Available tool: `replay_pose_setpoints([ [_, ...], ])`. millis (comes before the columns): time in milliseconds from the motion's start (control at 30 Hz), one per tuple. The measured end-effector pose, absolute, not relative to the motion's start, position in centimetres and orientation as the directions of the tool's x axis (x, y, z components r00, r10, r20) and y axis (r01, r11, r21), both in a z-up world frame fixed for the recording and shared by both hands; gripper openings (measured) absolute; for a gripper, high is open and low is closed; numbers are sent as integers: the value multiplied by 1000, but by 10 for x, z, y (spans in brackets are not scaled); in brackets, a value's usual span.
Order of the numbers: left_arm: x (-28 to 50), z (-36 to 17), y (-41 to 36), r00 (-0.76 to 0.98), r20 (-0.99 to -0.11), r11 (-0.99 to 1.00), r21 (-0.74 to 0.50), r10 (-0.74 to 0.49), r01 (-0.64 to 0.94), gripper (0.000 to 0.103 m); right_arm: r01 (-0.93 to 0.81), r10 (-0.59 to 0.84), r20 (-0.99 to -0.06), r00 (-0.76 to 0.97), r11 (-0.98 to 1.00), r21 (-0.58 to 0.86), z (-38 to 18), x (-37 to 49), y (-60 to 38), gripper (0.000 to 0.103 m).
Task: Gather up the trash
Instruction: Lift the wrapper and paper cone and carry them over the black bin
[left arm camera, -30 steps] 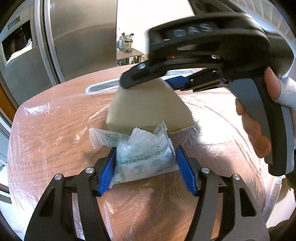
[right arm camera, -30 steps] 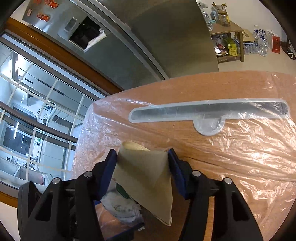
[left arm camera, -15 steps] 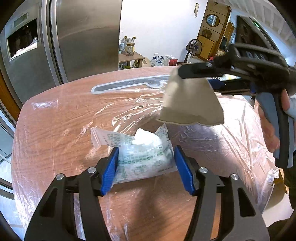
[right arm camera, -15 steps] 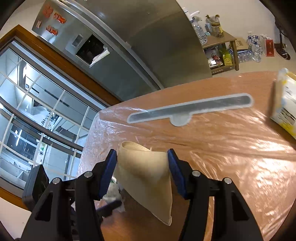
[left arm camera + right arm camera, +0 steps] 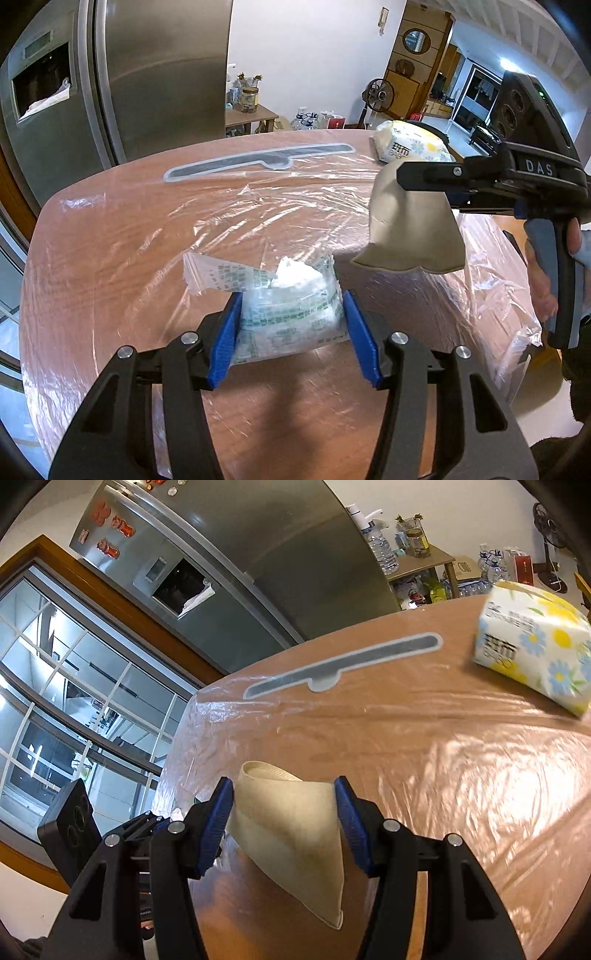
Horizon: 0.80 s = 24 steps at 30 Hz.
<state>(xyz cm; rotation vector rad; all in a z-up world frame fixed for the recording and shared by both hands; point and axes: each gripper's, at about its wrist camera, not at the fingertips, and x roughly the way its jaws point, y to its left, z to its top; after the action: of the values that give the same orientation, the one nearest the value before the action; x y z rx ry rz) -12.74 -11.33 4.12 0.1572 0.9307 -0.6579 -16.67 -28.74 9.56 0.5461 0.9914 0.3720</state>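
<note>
The left hand-held gripper [image 5: 291,332] is clamping a clear printed wrapper [image 5: 291,314] with white tissue inside, which is lying on the plastic-covered counter [image 5: 129,258]. The right hand-held gripper [image 5: 284,819] is pinching a beige paper pouch [image 5: 291,834], which is hanging above the counter, off to the right of the wrapper. A flowered tissue pack [image 5: 535,653] is sitting near the counter's far right edge, well apart from both. A grey inlaid strip [image 5: 258,162] is running across the far side, and a steel fridge [image 5: 147,74] is standing behind.
</note>
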Motion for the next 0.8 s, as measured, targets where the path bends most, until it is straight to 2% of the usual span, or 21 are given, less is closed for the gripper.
replay_pose_setpoints([
  [267,-152,51,-117,435,-776,800,-145,-458,582,55,-74,532,-669,520,808,585,107,-203,-291,55],
  [800,-251,79,-106,441,-752,780,-151,-489,608,55,-108,558,-642,526,793,600,123,-302,-298,55],
])
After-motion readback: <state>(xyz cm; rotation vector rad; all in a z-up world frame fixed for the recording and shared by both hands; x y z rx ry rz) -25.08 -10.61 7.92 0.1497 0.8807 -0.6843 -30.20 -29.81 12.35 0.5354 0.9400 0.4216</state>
